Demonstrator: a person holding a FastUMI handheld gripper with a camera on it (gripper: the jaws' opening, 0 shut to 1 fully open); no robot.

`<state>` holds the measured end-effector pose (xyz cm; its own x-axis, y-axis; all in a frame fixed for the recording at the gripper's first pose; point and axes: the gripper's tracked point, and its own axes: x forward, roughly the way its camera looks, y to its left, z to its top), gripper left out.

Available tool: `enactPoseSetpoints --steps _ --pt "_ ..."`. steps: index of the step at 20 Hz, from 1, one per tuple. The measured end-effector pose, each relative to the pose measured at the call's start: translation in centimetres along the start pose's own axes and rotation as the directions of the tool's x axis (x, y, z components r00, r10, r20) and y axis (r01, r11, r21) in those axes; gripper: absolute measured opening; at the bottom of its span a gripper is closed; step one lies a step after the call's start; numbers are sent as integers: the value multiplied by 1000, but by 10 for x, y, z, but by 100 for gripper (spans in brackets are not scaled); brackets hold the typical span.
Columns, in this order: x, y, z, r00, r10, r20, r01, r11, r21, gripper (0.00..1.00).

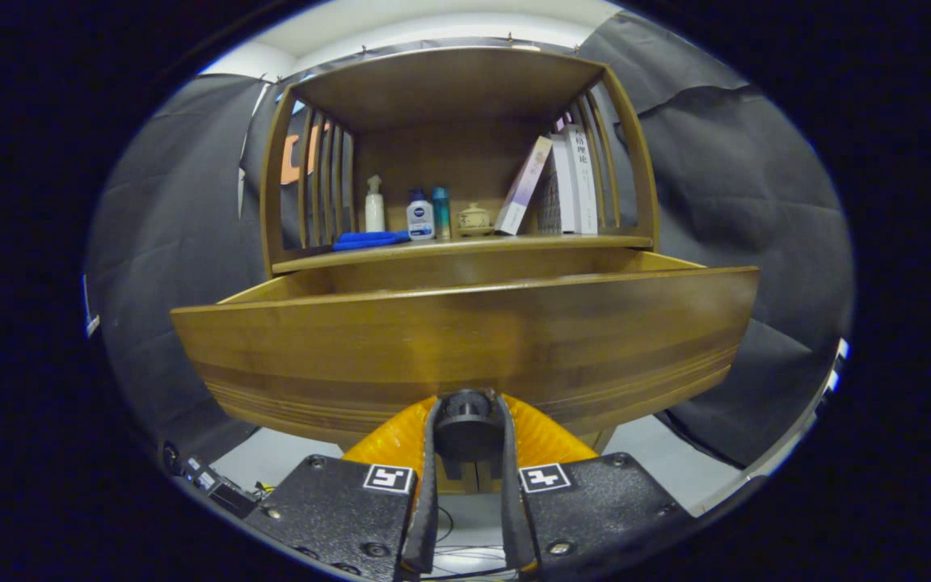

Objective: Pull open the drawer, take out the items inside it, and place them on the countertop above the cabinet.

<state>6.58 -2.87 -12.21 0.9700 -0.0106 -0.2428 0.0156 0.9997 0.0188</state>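
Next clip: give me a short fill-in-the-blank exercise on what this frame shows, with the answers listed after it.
1. The gripper has both fingers closed on the dark round ____ of the wooden drawer.
2. The drawer stands pulled ____ from the brown wooden cabinet.
3. On the countertop above it, a flat blue item lies in front of a white ____ bottle.

Answers: knob; open; pump

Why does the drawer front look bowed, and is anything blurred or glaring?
Gripper view: fisheye distortion bends the drawer front and the cabinet posts; the knob, gripped between the fingers, looks soft, being so close; the shelf's back is shadowed, though the bottles and books stay sharp; no strong glare.
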Motion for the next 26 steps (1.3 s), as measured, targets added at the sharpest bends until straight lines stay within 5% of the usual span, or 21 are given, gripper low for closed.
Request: enactPoseSetpoints --steps 14,18,21,26 --pt "-29 4 -14 999 13 -34 -13 1000 0 35" --pt "-66 -16 31 998 -42 50 42 999 -11 72" --pt "-88 -17 93 992 -15 126 14 1000 3 100" --pt "-67 -28 171 998 -8 61 5 999 47 100"
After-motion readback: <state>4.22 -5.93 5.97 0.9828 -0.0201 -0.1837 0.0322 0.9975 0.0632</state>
